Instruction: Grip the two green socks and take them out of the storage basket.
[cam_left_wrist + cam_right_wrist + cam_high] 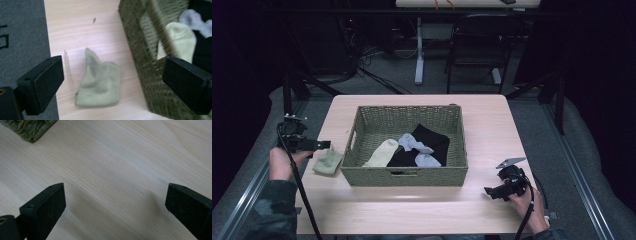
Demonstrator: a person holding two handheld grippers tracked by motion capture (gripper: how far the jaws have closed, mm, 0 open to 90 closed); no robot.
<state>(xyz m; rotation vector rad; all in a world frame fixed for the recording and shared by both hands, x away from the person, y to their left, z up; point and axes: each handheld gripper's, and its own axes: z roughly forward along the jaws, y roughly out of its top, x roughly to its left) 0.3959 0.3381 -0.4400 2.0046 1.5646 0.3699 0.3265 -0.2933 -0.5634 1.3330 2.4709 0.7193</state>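
Observation:
An olive-green sock (328,161) (100,82) lies crumpled on the wooden table (482,130), just left of a woven green basket (407,177) (140,37). My left gripper (327,145) (113,72) hovers above that sock, open, its pads clear of the cloth. Inside the basket lie a pale yellow sock (382,152) (181,37), grey socks (414,144) (197,21) and a black garment (434,140). Near the table's front right, my right gripper (492,191) (115,200) is open over bare wood, with a basket corner (30,128) at the upper left of its view.
Grey carpet (22,37) borders the table's left edge, close to the olive sock. Behind the table stand a dark chair (479,45) and a white desk leg (419,50). Bare wood runs in front of and to the right of the basket.

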